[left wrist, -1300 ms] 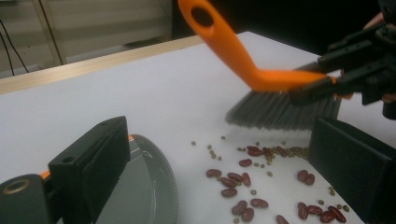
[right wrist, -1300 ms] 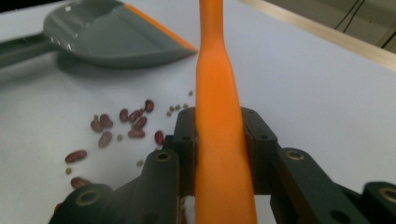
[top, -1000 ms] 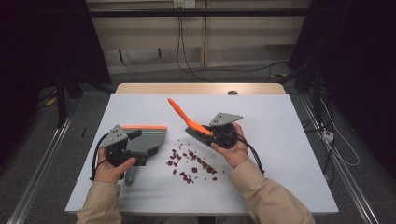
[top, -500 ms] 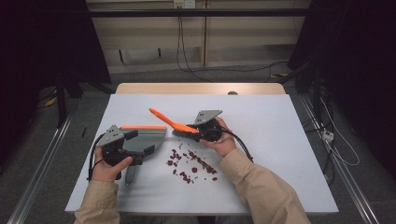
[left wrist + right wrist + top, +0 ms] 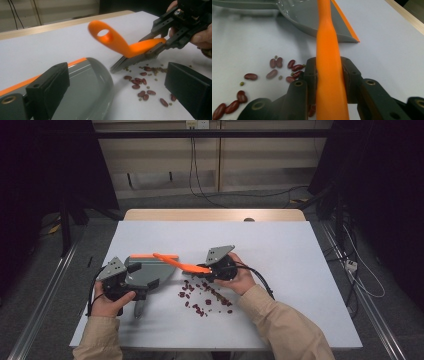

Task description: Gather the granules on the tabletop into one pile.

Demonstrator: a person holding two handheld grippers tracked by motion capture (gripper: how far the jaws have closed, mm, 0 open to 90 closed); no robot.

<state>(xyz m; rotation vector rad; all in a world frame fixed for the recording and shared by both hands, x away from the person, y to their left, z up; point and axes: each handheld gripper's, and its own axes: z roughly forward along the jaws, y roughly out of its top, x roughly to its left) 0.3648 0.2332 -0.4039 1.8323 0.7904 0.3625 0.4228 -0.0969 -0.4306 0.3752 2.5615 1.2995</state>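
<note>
Red beans (image 5: 205, 297) (image 5: 142, 86) (image 5: 274, 67) lie scattered on the white table, mixed with small green ones. My right gripper (image 5: 207, 269) (image 5: 160, 46) (image 5: 329, 72) is shut on an orange-handled brush (image 5: 180, 264) (image 5: 117, 42) (image 5: 329, 37). The brush handle points left over a grey dustpan (image 5: 145, 270) (image 5: 85, 85) (image 5: 307, 15) with an orange lip, and its grey bristles touch the table at the pile's far edge. My left gripper (image 5: 145, 277) (image 5: 117, 77) stands open with its jaws wide apart over the dustpan's near side.
The white table (image 5: 280, 245) has a wooden strip (image 5: 215, 215) along its far edge. The dustpan's handle (image 5: 140, 309) points toward the front edge. Cables trail from both grippers and across the floor behind.
My right gripper has moved left and down, swinging the brush handle from up-left to nearly flat over the dustpan. The left hand has shifted slightly left; the dustpan has stayed put.
</note>
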